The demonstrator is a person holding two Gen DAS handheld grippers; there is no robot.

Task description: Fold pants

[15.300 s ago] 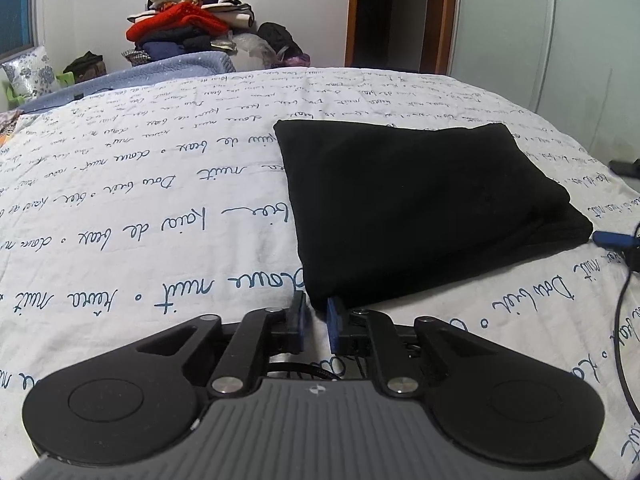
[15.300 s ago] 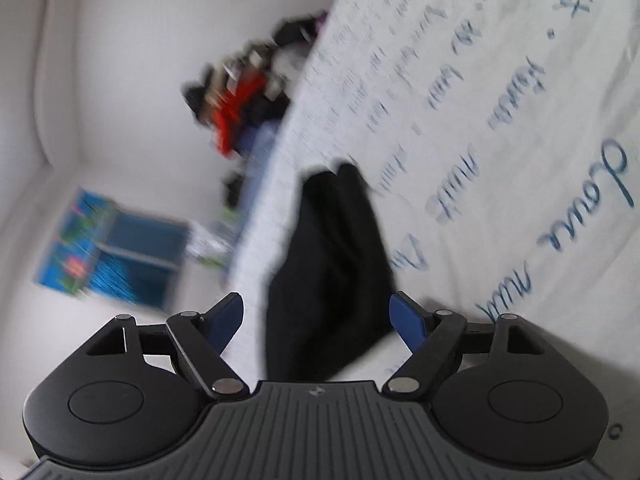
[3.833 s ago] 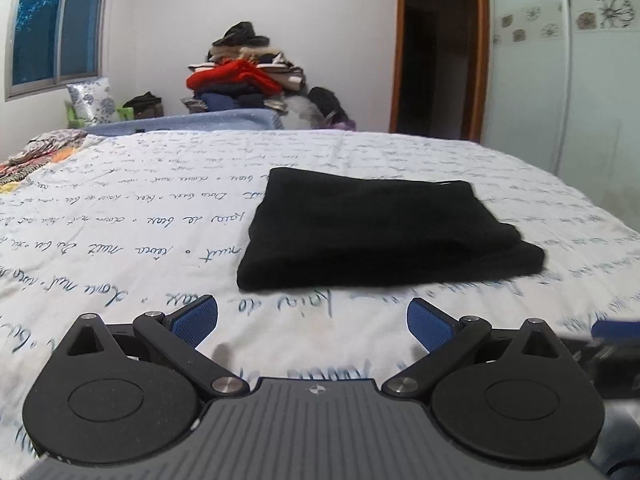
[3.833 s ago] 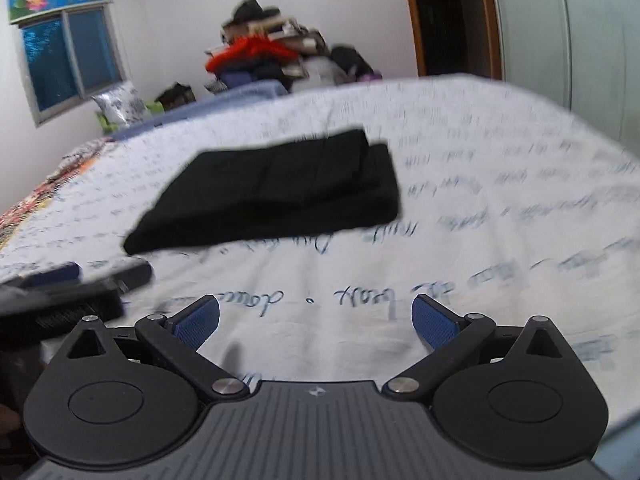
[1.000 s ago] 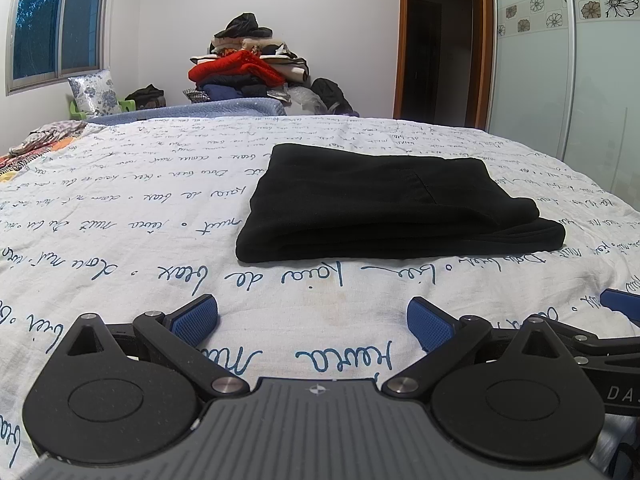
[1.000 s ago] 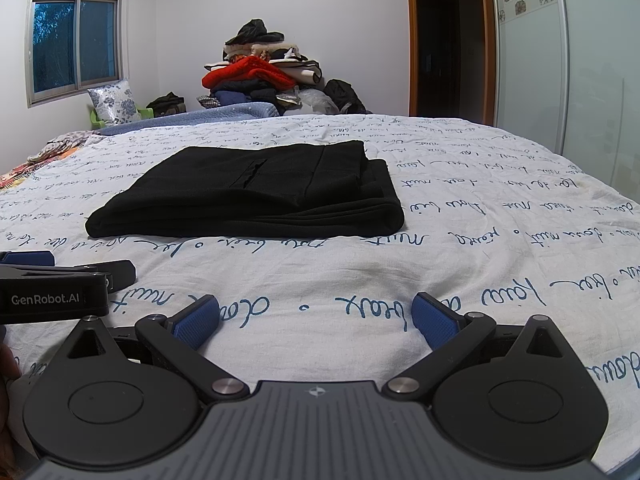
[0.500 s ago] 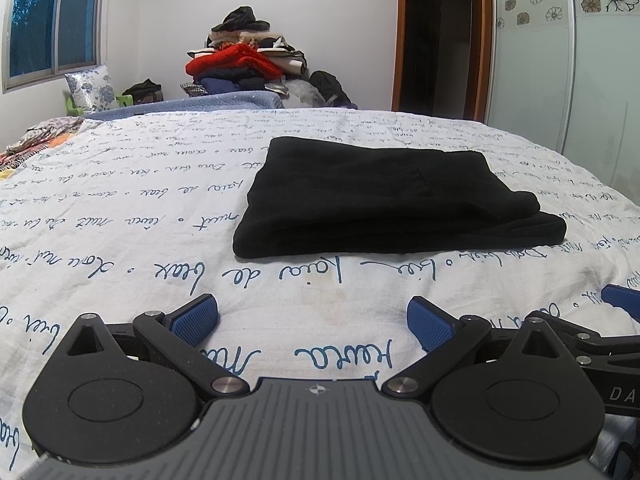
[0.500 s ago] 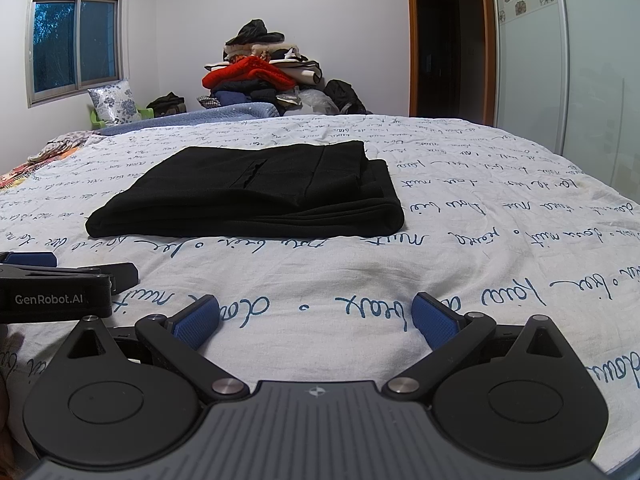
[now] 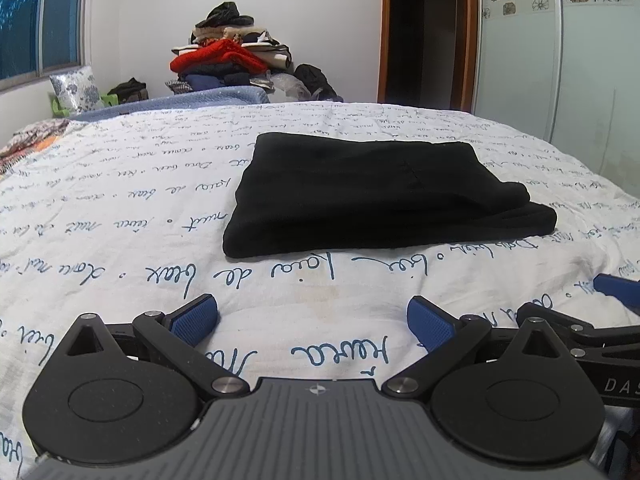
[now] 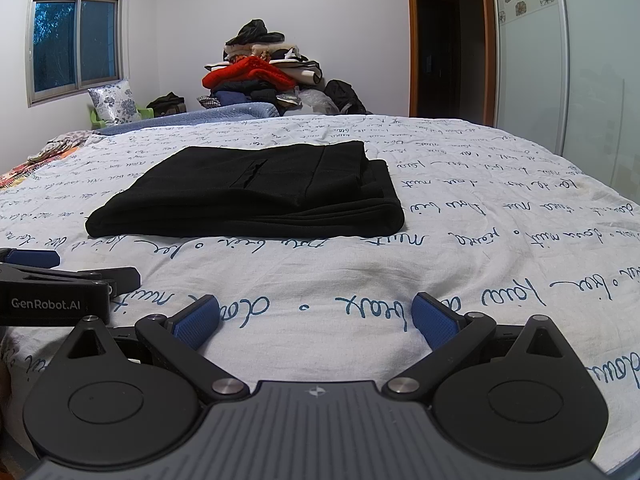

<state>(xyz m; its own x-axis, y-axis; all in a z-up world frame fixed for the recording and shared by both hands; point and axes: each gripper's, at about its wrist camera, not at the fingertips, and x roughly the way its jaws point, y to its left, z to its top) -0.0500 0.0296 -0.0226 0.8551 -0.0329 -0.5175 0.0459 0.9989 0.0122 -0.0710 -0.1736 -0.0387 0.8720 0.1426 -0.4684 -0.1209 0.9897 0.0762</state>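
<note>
I'm in a home bedroom — a bed (image 10: pixel 480 216) with script-printed sheet, a pillow (image 10: pixel 114 106), heaped clothes (image 10: pixel 260 76), sliding wardrobe doors (image 10: pixel 528 48).

Black pants (image 9: pixel 372 196) are seen folded into a flat rectangle on the script-printed bedsheet (image 9: pixel 120 208), with the left gripper (image 9: pixel 312 320) held wide open and empty just short of the pants' near edge, and part of the right gripper (image 9: pixel 616 288) seen to their near right.
</note>
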